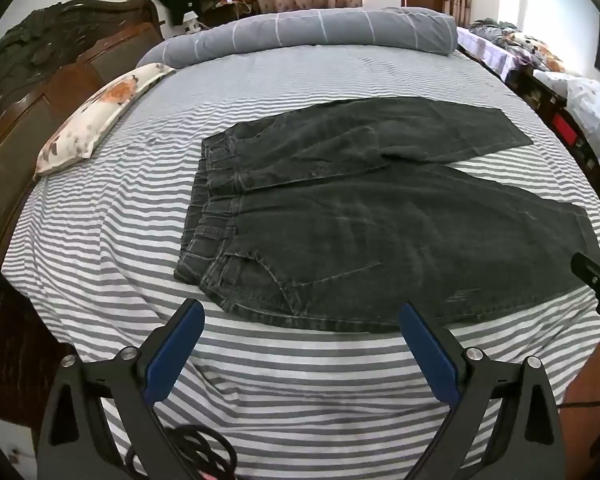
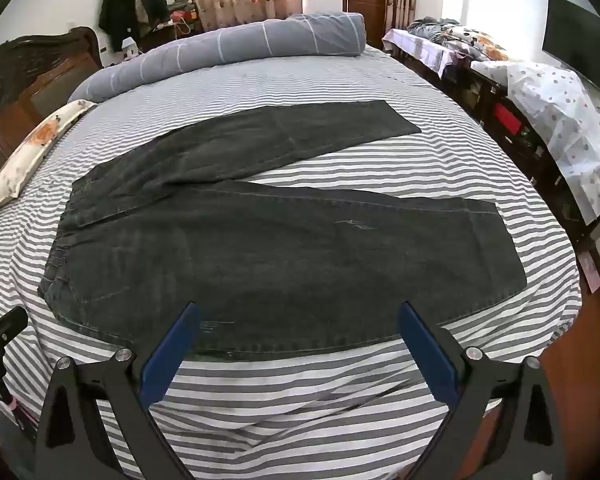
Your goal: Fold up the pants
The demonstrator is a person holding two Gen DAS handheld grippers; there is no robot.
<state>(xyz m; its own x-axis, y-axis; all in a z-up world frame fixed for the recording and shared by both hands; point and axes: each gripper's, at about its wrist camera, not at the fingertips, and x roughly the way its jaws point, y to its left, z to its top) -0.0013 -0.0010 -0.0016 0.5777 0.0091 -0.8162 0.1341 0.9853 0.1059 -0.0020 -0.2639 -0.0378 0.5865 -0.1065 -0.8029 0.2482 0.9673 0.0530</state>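
Observation:
Dark grey jeans [image 1: 360,216] lie spread flat on the striped bed [image 1: 100,248], waistband to the left, both legs running right and splayed apart. They also show in the right wrist view [image 2: 280,240]. My left gripper [image 1: 302,312] is open and empty, just short of the near edge by the waist and pocket. My right gripper [image 2: 298,314] is open and empty, at the near edge of the nearer leg around the thigh. The right gripper's tip shows at the right edge of the left wrist view [image 1: 594,276].
A floral pillow [image 1: 96,116] lies at the left by the dark wooden headboard [image 1: 28,92]. A rolled grey duvet [image 1: 312,32] lies along the far side of the bed. A second bed with patterned covers [image 2: 552,108] stands to the right.

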